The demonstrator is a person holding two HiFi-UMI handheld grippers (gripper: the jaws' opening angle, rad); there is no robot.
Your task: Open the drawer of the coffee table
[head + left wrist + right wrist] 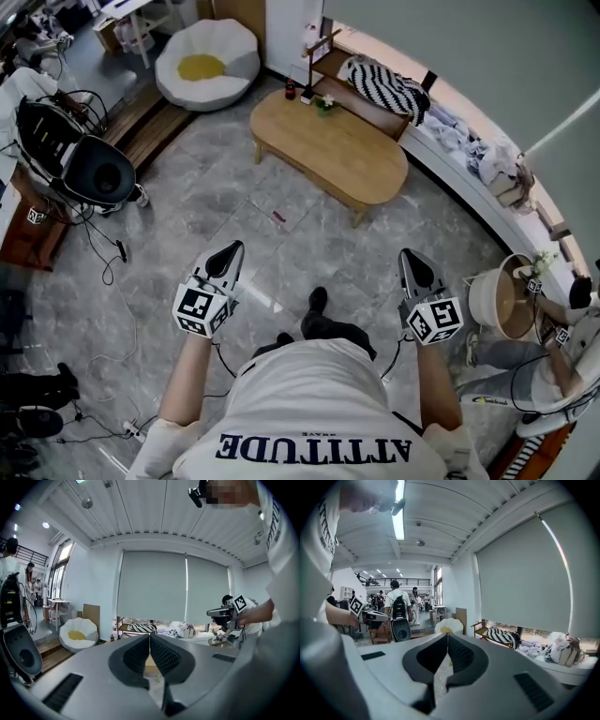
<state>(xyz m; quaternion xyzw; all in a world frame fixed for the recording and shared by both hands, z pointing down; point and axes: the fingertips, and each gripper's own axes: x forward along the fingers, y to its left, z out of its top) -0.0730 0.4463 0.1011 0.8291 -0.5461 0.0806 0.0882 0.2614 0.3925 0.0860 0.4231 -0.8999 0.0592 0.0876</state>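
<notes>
Left hand-held gripper (229,250) and right hand-held gripper (412,256) both closed, empty. Wooden counter (328,145) well ahead; drawer not discernible.

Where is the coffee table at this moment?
In the head view the oval wooden coffee table stands at upper centre, between the egg-shaped seat to its left and the zebra-striped cushion to its right.

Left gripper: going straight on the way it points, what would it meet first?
Probably the coffee table; only floor shows between it and the left gripper, though depth is unclear.
</notes>
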